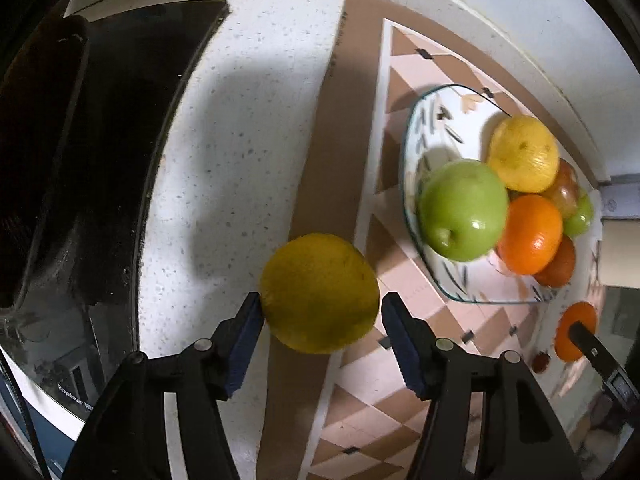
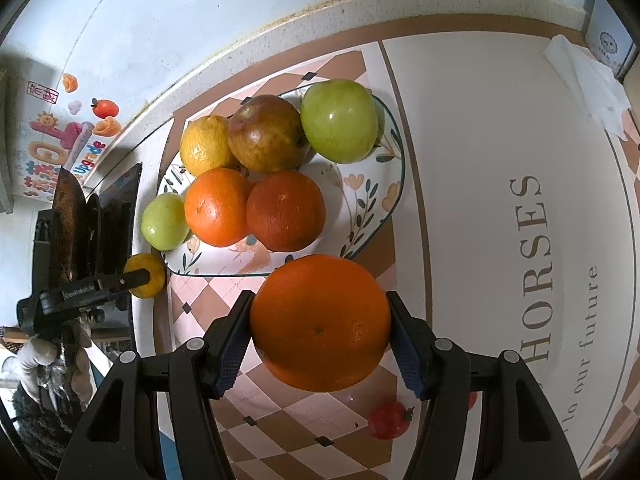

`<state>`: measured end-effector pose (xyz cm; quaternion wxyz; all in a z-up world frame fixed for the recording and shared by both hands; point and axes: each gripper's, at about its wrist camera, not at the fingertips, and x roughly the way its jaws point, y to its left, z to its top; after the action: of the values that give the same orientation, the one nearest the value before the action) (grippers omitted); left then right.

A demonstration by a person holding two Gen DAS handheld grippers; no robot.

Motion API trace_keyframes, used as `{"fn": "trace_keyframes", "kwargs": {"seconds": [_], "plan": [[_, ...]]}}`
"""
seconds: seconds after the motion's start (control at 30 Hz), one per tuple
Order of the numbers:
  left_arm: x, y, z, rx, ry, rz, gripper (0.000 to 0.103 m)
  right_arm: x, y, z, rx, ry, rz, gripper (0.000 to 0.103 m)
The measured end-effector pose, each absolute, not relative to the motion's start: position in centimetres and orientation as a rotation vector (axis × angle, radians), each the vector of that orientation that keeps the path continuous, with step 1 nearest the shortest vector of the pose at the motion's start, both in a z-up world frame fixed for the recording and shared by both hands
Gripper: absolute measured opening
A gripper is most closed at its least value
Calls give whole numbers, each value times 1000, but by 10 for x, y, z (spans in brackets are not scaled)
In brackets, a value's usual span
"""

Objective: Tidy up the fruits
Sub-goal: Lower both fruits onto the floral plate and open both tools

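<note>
1. Patterned mat (image 2: 500,184), white and pink-brown checks, lettering "HORSES", lies on the speckled counter (image 1: 248,128); dark stove (image 1: 100,160) at the counter's far-left side.
2. Floral plate (image 2: 384,184) sits on the mat, holding six fruits: two green apples (image 2: 339,120) (image 2: 165,221), one reddish apple (image 2: 266,138), a yellow citrus (image 2: 206,145), two oranges (image 2: 218,206) (image 2: 285,210).
3. Right gripper (image 2: 320,328): blue-padded fingers clamped on a large orange (image 2: 320,322), held above the mat just beside the plate's near edge.
4. Left gripper (image 1: 320,312): left pad touches the yellow-green citrus (image 1: 320,292); a sliver of gap shows at the right pad. Cannot tell if it is truly gripped. Fruit sits over the mat's brown border, apart from the plate.
5. Small red fruit (image 2: 388,420) lies on the mat below the right gripper.
</note>
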<state>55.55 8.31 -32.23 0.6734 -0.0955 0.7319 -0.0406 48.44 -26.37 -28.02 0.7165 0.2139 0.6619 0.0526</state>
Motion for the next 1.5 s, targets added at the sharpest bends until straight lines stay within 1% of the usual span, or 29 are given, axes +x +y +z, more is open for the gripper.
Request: {"fn": "trace_keyframes", "kwargs": {"seconds": [0.03,0.07,0.27,0.4,0.53,0.63,0.73,0.8,0.93,1.13,1.23,1.3,1.33,1.37,1.4,1.43,1.47,1.5], "plan": [[556,84,-325,-219,1636,-87,58,484,-262,-281,471,1466,118,66],[556,86,-325,-225,1618,-85,55,484,-261,-280,468,1467,120,66],[540,83,-314,-200,1586,-90,55,482,-260,-277,463,1456,120,66],[537,66,-294,-309,1549,-125,55,482,-276,-272,499,1418,80,66],[559,53,-256,-377,1472,-168,55,493,-294,-271,546,1373,35,66],[595,27,-241,-312,1432,-169,55,511,-299,-273,544,1344,5,66],[619,5,-245,-256,1438,-167,55,526,-297,-279,517,1339,-16,66],[635,-5,-257,-207,1468,-158,55,534,-294,-286,490,1347,-30,66],[643,-13,-277,-121,1521,-156,55,542,-290,-298,463,1371,-45,66],[648,-26,-298,-62,1598,-145,55,546,-293,-299,471,1370,-40,67],[646,-25,-300,-81,1601,-130,56,549,-293,-295,472,1370,-27,81],[642,-22,-295,-91,1581,-130,59,550,-292,-292,459,1372,-25,81],[640,-22,-292,-82,1565,-124,69,550,-292,-290,451,1374,-29,82],[637,-20,-287,-75,1551,-121,84,551,-292,-288,438,1379,-31,83],[633,-19,-280,-70,1529,-119,89,550,-291,-287,430,1381,-33,84],[629,-19,-276,-58,1512,-113,93,549,-290,-283,417,1381,-36,91],[625,-19,-270,-46,1497,-105,94,547,-288,-279,402,1379,-37,95],[618,-18,-263,-32,1476,-94,94,545,-286,-276,386,1377,-40,95]]}}
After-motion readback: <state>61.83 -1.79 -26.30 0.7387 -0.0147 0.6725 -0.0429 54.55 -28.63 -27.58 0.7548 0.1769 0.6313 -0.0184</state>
